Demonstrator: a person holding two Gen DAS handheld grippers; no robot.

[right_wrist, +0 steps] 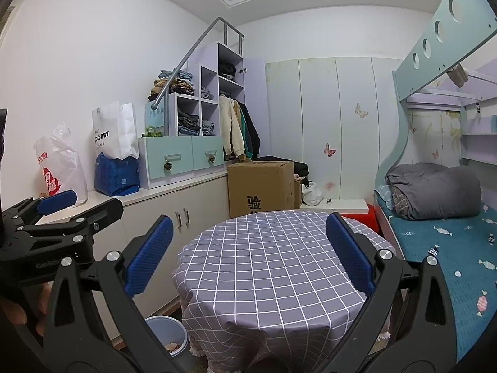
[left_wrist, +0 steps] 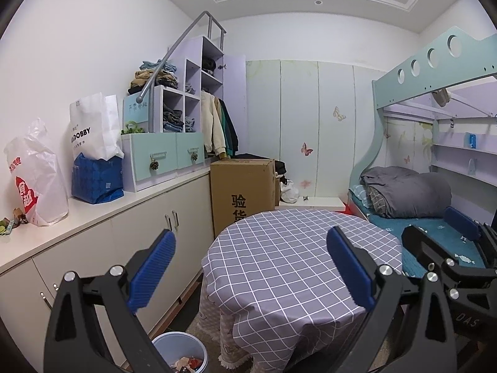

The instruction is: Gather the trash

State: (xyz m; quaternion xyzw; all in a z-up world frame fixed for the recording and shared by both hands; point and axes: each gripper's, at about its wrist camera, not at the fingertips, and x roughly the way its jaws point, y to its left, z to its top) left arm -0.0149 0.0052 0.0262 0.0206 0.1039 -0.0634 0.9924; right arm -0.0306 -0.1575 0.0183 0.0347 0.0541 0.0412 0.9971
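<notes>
Through the left wrist camera we see our left tongs (left_wrist: 250,267) spread wide with nothing between the blue pads (left_wrist: 152,272), raised over the round counter (left_wrist: 279,267) draped in a grey checked cloth. The cloth top looks bare. At seven o'clock, low on the floor beside that counter, stands the pale blue bin (left_wrist: 181,352), and the trash (left_wrist: 186,365) lies inside it as crumpled wrappers. At nine o'clock a long white counter (left_wrist: 102,208) along the wall carries a white plastic bag (left_wrist: 37,180) with red print, with small scraps (left_wrist: 11,220) just beside it at the far left edge. At three o'clock our right tongs (left_wrist: 441,222) show from the side, released too.

Through the right wrist camera our right tongs (right_wrist: 248,258) are likewise released, pads (right_wrist: 149,255) well apart and empty above the same checked counter (right_wrist: 273,261). The bin (right_wrist: 169,335) sits at seven o'clock, tucked beside the cloth's hem, with a little of the trash (right_wrist: 174,347) visible in it. At nine o'clock our left tongs (right_wrist: 73,202) appear sideways, with part of a hand (right_wrist: 23,307) gripping the handle below. At three o'clock lies the bed (right_wrist: 459,248) with a folded grey quilt (right_wrist: 435,191).
</notes>
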